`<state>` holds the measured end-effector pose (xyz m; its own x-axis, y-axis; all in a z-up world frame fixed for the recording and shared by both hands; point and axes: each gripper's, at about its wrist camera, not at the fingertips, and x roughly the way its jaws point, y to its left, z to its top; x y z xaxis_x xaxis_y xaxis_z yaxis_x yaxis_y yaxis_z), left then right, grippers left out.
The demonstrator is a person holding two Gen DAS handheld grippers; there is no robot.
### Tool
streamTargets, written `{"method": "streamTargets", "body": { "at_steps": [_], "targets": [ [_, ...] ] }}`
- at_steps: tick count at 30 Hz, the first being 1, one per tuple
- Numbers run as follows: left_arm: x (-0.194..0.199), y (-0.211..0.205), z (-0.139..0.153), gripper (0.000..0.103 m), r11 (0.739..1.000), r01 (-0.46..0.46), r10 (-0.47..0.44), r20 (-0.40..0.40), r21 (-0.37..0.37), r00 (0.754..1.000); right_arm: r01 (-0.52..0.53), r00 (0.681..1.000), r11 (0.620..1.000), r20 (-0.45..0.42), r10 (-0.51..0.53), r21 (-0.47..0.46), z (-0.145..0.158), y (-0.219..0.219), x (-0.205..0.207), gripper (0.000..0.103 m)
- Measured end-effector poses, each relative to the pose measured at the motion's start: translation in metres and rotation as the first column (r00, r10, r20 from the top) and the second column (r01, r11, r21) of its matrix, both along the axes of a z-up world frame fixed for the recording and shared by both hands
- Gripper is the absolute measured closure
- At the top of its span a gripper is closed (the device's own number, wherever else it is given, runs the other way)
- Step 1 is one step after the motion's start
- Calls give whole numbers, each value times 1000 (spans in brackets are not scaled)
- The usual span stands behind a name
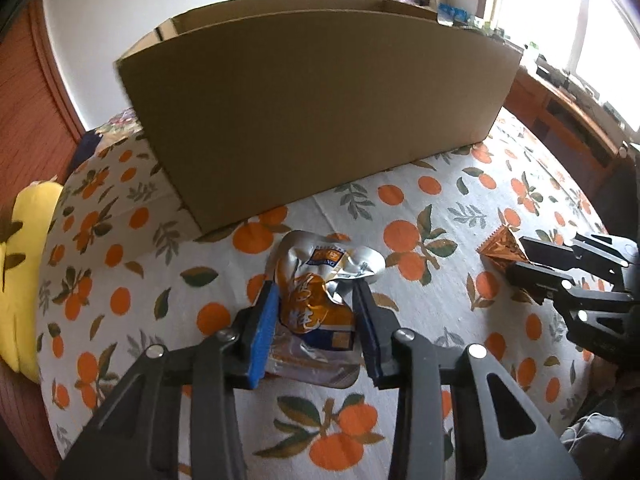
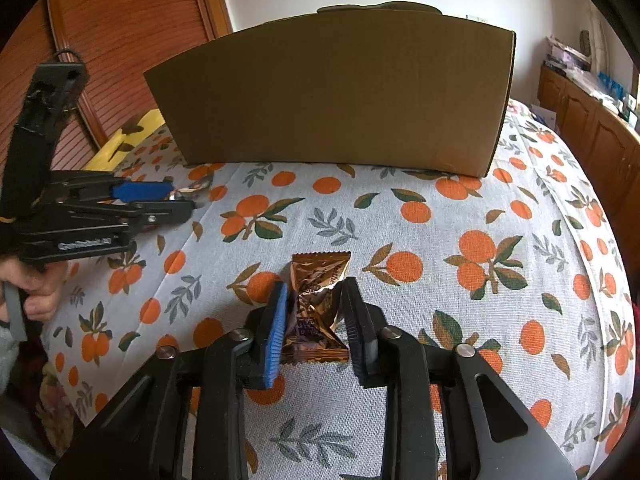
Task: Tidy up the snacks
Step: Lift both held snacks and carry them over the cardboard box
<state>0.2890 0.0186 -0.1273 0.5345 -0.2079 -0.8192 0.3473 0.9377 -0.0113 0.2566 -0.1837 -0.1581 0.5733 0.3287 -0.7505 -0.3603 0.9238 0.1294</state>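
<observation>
A crumpled silver and orange snack packet (image 1: 328, 258) lies on the orange-print cloth (image 1: 420, 208). My left gripper (image 1: 316, 286) is shut on it, its blue pad and black pad pressing the packet's sides. A brown, shiny candy wrapper (image 2: 316, 320) sits squeezed at its waist inside my right gripper (image 2: 315, 286), which is shut on it. In the left wrist view the right gripper (image 1: 520, 256) shows at the right edge with the brown candy (image 1: 500, 246) at its tips. The right wrist view shows the left gripper (image 2: 184, 197) at the far left, with a bit of the packet (image 2: 196, 186).
A large open cardboard box (image 1: 320, 112) stands just behind both snacks; its inside is hidden. A yellow cushion (image 1: 24, 272) lies at the cloth's left edge. A person's hand (image 2: 40, 292) holds the left gripper's handle. Wooden cabinets (image 2: 592, 128) run along the right.
</observation>
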Motion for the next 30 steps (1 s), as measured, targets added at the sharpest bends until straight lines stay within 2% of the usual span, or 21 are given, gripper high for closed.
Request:
{"method": "streamTargets", "body": {
  "at_steps": [7, 12, 22, 30],
  "targets": [
    [-17, 1, 15, 67, 999, -9, 10, 48, -31, 999, 4, 1000, 1000, -8, -4, -18, 2, 1, 3, 84],
    [-25, -5, 36, 67, 999, -6, 11, 101, -46, 995, 9, 1000, 1000, 9, -9, -26, 10, 0, -1, 84],
    [-17, -17, 95, 67, 994, 21, 4, 224, -107, 975, 8, 993, 1000, 119, -7, -4, 73, -11, -5, 83],
    [6, -15, 121, 67, 990, 23, 18, 289, -136, 957, -10, 978, 1000, 210, 12, -8, 118, -11, 7, 83]
  ]
}}
